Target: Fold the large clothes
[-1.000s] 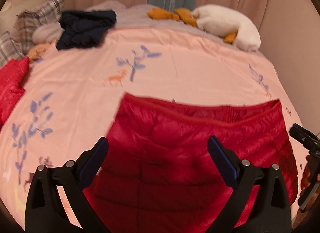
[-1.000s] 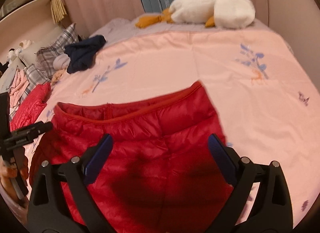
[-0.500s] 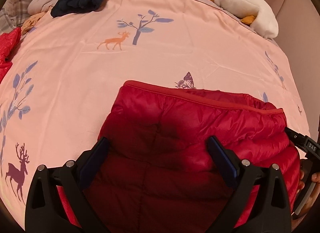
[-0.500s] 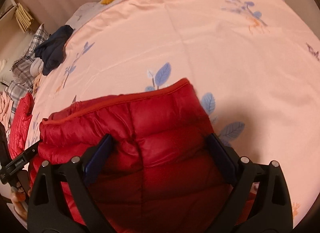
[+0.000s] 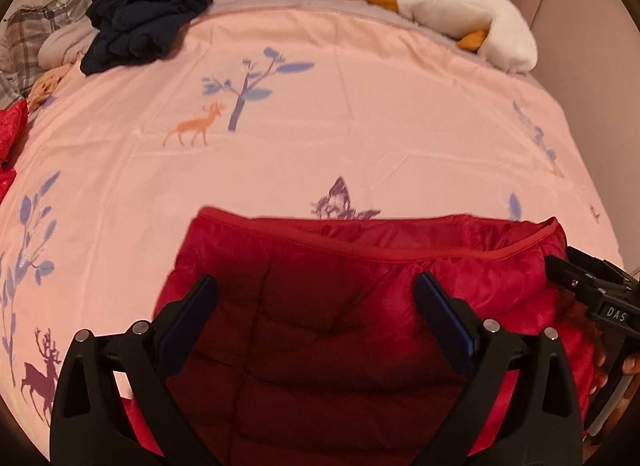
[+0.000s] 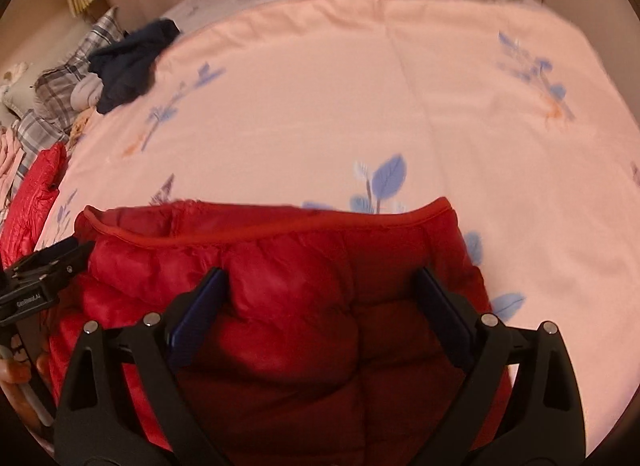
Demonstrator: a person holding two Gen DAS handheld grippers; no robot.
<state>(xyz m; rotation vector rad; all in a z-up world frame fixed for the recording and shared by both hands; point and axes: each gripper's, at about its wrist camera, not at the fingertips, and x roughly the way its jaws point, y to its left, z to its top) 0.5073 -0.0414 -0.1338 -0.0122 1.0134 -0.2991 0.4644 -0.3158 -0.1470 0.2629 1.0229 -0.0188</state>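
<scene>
Navy clothes (image 5: 148,31) and plush goose (image 5: 472,31) lie beyond red jacket (image 5: 340,306).

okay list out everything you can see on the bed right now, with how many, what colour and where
Red quilted puffer garment: one, red, near edge of the bed, under both grippers.
Bedspread: one, pink with blue leaf and deer prints, covers the bed.
Dark garment: one, navy, crumpled at the far left.
Second red garment: one, red, left edge.
Plaid pillows: count unclear, grey check, far left corner.
Goose plush: one, white with orange parts, far right.
Left gripper: black, blue pads, jaws apart above the puffer.
Right gripper: same, jaws apart.
Hand: part visible at the right edge.
</scene>
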